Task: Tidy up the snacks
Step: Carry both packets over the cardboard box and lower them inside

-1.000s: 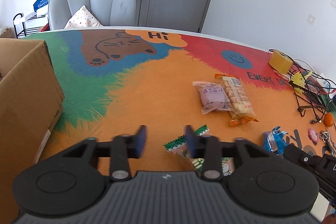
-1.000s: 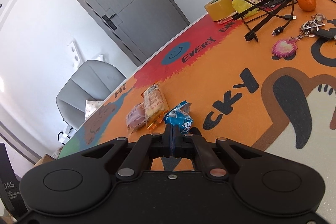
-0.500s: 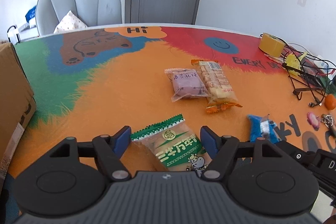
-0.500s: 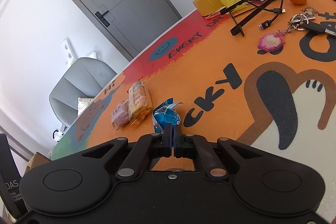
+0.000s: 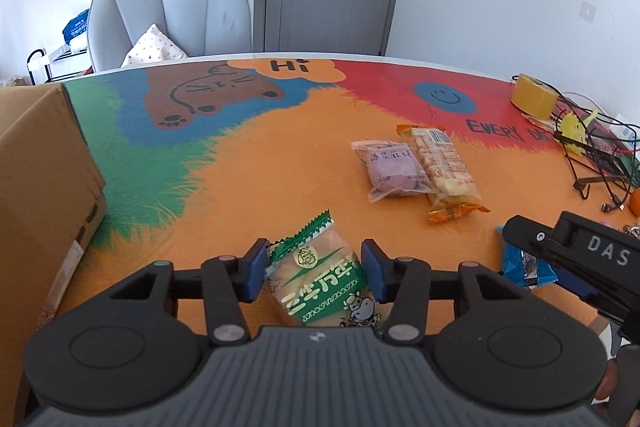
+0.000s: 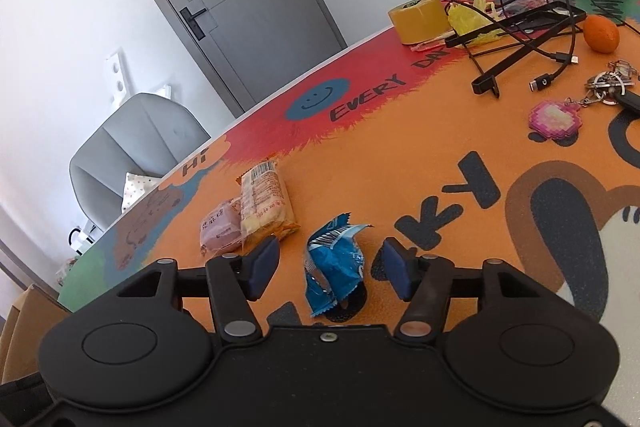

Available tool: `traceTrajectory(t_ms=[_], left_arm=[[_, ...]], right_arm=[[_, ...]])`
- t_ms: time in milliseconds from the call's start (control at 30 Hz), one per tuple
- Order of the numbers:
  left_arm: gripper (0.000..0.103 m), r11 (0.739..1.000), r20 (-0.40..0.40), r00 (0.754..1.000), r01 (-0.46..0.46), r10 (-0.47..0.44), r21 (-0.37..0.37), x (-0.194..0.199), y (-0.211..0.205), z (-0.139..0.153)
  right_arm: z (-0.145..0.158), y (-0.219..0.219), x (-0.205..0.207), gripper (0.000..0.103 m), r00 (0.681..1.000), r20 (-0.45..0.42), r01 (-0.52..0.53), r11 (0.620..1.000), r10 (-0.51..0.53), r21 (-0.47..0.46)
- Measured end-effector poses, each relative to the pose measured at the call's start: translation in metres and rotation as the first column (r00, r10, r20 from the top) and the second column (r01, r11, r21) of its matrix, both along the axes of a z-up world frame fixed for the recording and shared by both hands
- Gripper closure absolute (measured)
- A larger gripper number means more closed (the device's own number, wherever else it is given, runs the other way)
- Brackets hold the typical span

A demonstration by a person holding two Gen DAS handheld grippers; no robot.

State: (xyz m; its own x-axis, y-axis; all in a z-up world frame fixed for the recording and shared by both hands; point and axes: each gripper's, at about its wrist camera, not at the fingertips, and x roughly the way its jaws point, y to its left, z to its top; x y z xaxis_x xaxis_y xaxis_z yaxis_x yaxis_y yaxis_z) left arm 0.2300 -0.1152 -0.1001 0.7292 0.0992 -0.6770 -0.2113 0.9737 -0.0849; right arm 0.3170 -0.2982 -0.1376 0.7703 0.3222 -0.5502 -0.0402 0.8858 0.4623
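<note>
My left gripper (image 5: 314, 273) is open, its fingers on either side of a green-and-clear snack packet (image 5: 320, 283) lying on the colourful table mat. My right gripper (image 6: 330, 269) is open around a crumpled blue snack packet (image 6: 336, 263) lying on the mat; this packet also shows in the left wrist view (image 5: 524, 267) under the right gripper. A purple snack packet (image 5: 390, 169) and an orange-ended biscuit packet (image 5: 444, 171) lie side by side further out, and both show in the right wrist view: the purple packet (image 6: 220, 227), the biscuit packet (image 6: 266, 203).
A cardboard box (image 5: 36, 187) stands at the left of the table. A yellow tape roll (image 6: 418, 17), black cables and a stand (image 6: 520, 35), an orange fruit (image 6: 600, 33) and keys with a pink charm (image 6: 556, 119) lie at the right. A grey chair (image 5: 172, 15) stands behind the table.
My right gripper has opened, and the blue packet now lies between its fingers. My left gripper opened wider and moved forward around the green packet.
</note>
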Motion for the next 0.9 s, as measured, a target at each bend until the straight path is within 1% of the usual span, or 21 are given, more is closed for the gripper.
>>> traceTrajectory(t_ms=[67,100,233,533,900], left_arm=[[0.054,1.0,0.011,1.0,-0.005,0.005,-0.003,-0.003,0.004,0.003],[0.054,1.0,0.016,1.0,-0.008,0.008,-0.005,-0.005,0.006,0.005],[0.054,1.0,0.036,0.999,-0.021,0.022,-0.015,-0.011,0.014,0.011],[0.054,0.999,0.088,0.995,-0.033,0.036,-0.038,-0.03,0.027,0.028],[0.054,0.997,0.164,0.984,-0.055,0.064,-0.057,-0.058,0.045,0.057]], right_arm=[[-0.001,0.005,0.001,0.056,1.0,-0.001,-0.01,1.0,0.01,-0.012],[-0.002,0.007,0.002,0.072,1.0,-0.011,-0.016,1.0,0.016,-0.014],[0.0,0.005,-0.003,0.073,1.0,-0.011,-0.026,0.999,0.026,0.027],[0.025,0.002,-0.028,0.073,0.998,0.062,-0.029,0.996,0.024,0.081],[0.056,0.021,-0.049,0.073,0.985,0.153,-0.102,0.989,0.085,0.105]])
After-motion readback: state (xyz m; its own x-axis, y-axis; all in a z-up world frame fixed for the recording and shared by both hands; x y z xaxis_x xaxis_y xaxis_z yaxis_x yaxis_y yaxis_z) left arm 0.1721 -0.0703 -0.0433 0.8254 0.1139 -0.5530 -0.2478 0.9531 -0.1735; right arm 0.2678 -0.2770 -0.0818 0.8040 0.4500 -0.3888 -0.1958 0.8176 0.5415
